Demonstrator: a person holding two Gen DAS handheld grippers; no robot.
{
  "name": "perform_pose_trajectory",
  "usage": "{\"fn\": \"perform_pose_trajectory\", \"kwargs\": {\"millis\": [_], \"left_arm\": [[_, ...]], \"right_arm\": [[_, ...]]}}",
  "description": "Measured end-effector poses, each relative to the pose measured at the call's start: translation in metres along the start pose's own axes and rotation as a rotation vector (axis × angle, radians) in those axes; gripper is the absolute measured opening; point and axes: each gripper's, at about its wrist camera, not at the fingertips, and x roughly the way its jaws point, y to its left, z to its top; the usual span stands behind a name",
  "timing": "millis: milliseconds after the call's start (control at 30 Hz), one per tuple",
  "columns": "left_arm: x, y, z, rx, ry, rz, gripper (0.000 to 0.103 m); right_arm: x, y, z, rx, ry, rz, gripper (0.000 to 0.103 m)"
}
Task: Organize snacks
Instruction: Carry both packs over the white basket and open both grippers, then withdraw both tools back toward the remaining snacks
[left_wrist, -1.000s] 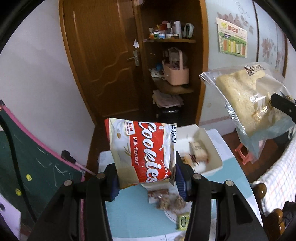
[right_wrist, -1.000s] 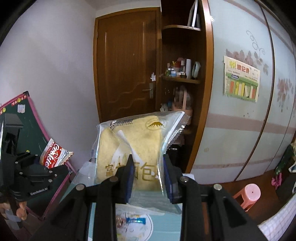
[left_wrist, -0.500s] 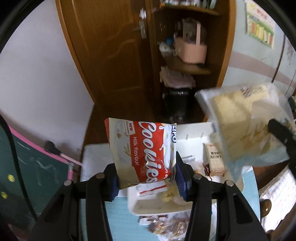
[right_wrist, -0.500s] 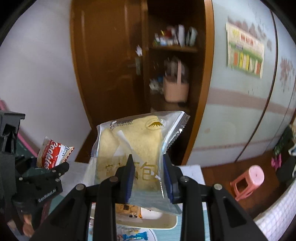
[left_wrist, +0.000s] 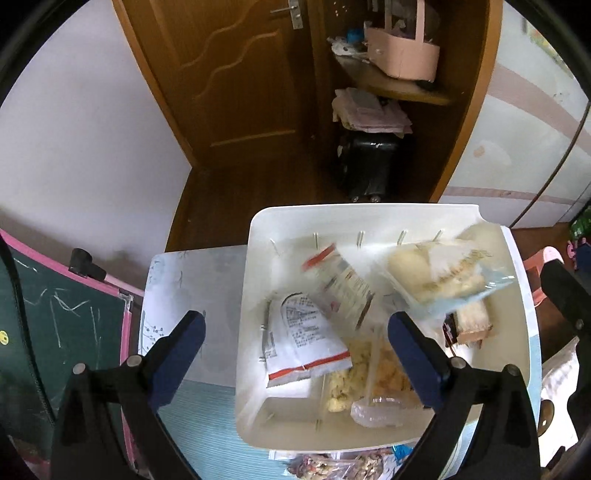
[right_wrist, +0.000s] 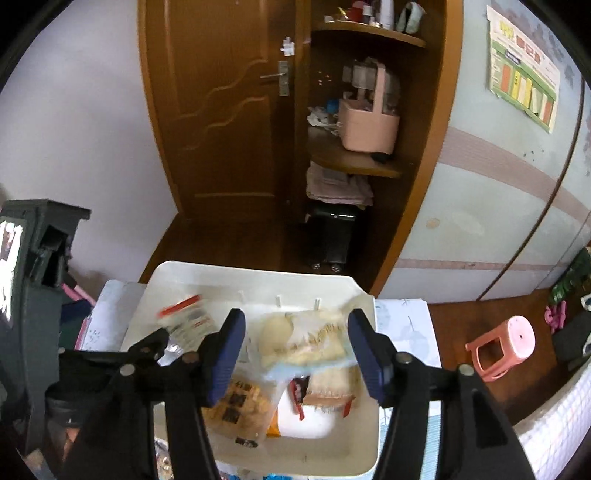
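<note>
Both grippers hang over the white bin (left_wrist: 255, 295) on the surface (left_wrist: 192, 406), and both have just been opening. The left gripper (left_wrist: 295, 354) has its jaws spread wide with nothing pressed between them; from its own camera the cookie packet (left_wrist: 341, 282) shows blurred and tilted above the bin's middle, clear of both blue pads, over another white packet with a red stripe (left_wrist: 306, 343) that lies in the bin. The right gripper (right_wrist: 295, 350) also has its jaws apart, and the clear bread bag (right_wrist: 306, 343) sits between them without either pad pressing on it, smeared by motion over the bin's far right part. The left view shows what the right one hides: yellow snacks (left_wrist: 351, 369) in clear wrap at the near wall of the bin, more packets on the surface below it, and a green chalkboard (left_wrist: 55, 314) at the left. The right view alone takes in the wall poster (right_wrist: 524, 70), the pink stool (right_wrist: 506, 347) on the floor, a boxed snack with dark print (right_wrist: 240, 406) near its left pad, and the left gripper's dark body at the left edge. Both show the brown door (right_wrist: 221, 110) and the pink basket (right_wrist: 369, 125) on the corner shelf.
</note>
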Motion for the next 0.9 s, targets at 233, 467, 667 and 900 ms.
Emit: {"fn": "perform_pose_trajectory", "kwargs": {"millis": [233, 467, 667, 900], "left_arm": [[-0.04, 0.011, -0.023, 0.023, -0.051, -0.031, 0.099], [-0.083, 0.02, -0.05, 0.032, -0.099, -0.055, 0.099], [-0.128, 0.024, -0.086, 0.052, -0.146, -0.104, 0.099], [-0.155, 0.025, -0.153, 0.078, -0.162, -0.175, 0.099]], "right_arm": [[-0.027, 0.0, -0.014, -0.013, -0.022, 0.019, 0.058], [-0.076, 0.004, -0.033, -0.015, -0.058, 0.028, 0.058], [-0.113, 0.005, -0.053, -0.015, -0.083, 0.034, 0.059], [-0.14, 0.004, -0.094, -0.007, -0.092, 0.048, 0.067]]}}
